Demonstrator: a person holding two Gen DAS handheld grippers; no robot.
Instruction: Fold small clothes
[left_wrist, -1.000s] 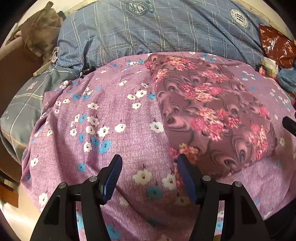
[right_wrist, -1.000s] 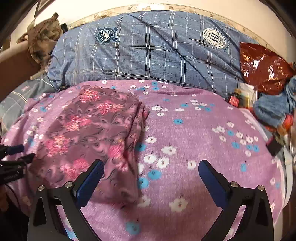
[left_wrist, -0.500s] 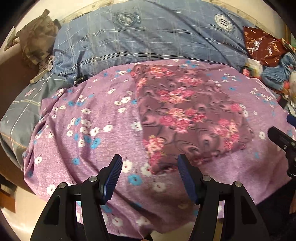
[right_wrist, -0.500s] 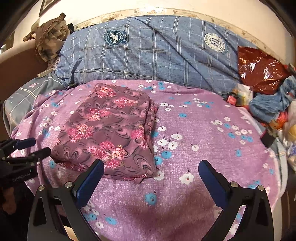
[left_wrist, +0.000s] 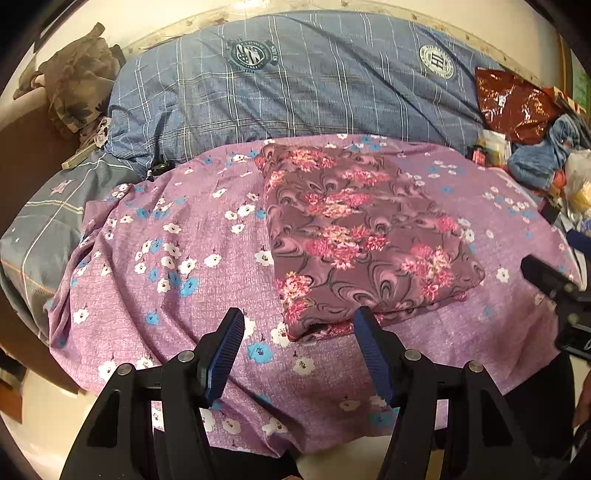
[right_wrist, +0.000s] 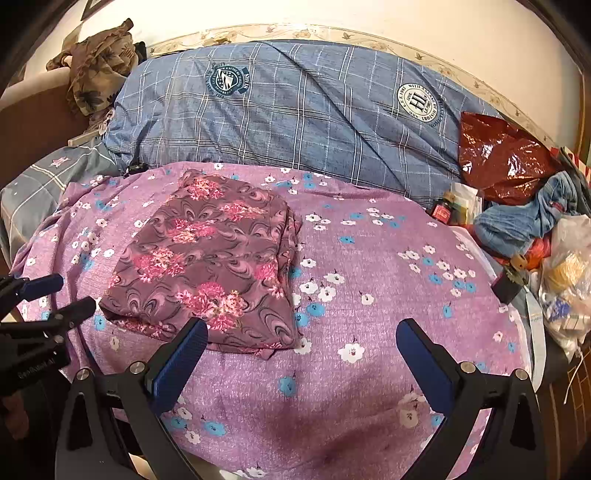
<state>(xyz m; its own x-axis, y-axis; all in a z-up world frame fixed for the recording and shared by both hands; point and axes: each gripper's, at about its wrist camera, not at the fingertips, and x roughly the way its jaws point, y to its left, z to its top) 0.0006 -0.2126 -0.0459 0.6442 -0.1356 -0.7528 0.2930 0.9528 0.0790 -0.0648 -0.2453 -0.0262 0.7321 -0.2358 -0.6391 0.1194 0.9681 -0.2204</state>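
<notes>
The bed is covered by a purple flowered sheet (right_wrist: 369, 280), with a blue checked quilt (right_wrist: 295, 110) bunched along its far edge against the wall. A red foil bag (right_wrist: 506, 158), blue jeans (right_wrist: 532, 218) and other clutter occupy the far right corner. The folded garment (right_wrist: 210, 262), maroon with pink flowers, lies flat on the sheet toward the left side, its near edge close to the front edge of the bed. Your left gripper (left_wrist: 299, 350) hangs above the front edge with its jaws spread, empty, just in front of the garment's near left corner. Your right gripper (right_wrist: 303, 358) has its jaws spread wide, empty, above the sheet beside the garment's near right corner.
</notes>
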